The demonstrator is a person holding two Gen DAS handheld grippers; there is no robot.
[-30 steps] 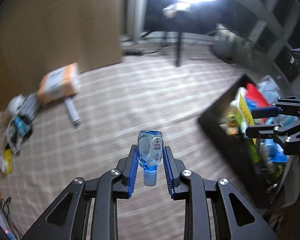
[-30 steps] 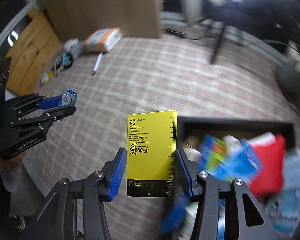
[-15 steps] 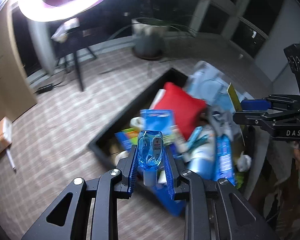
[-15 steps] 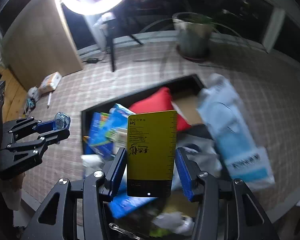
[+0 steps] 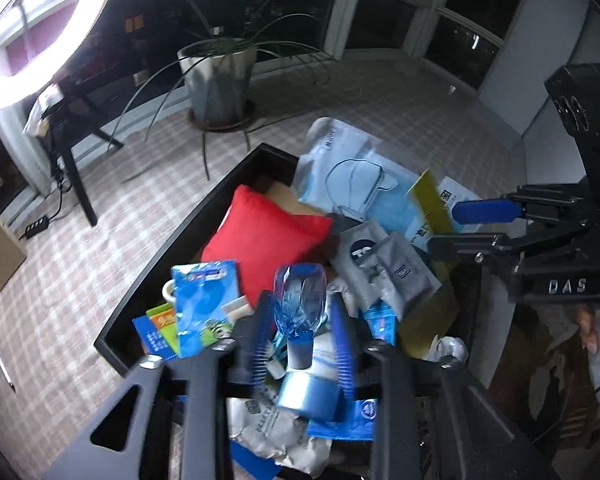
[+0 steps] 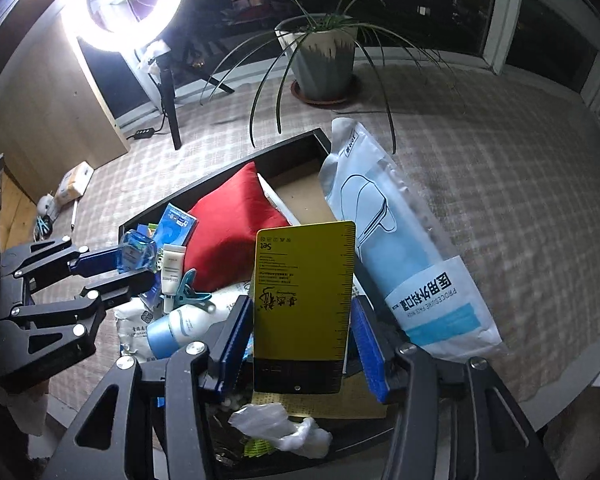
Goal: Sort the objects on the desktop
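The left gripper (image 5: 302,344) had a small blue bottle (image 5: 299,306) between its jaws, cap end pointing back. The jaws looked a little wider than the bottle, so I could not tell if they squeezed it. The right gripper (image 6: 300,340) held a yellow card (image 6: 303,304) upright between its jaws. Both were above the full black box (image 5: 188,240).

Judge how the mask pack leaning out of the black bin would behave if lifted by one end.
The mask pack looks like thin plastic film, so it would probably sag. Its glossy surface may slip. It overhangs the bin, so it likely weighs little.
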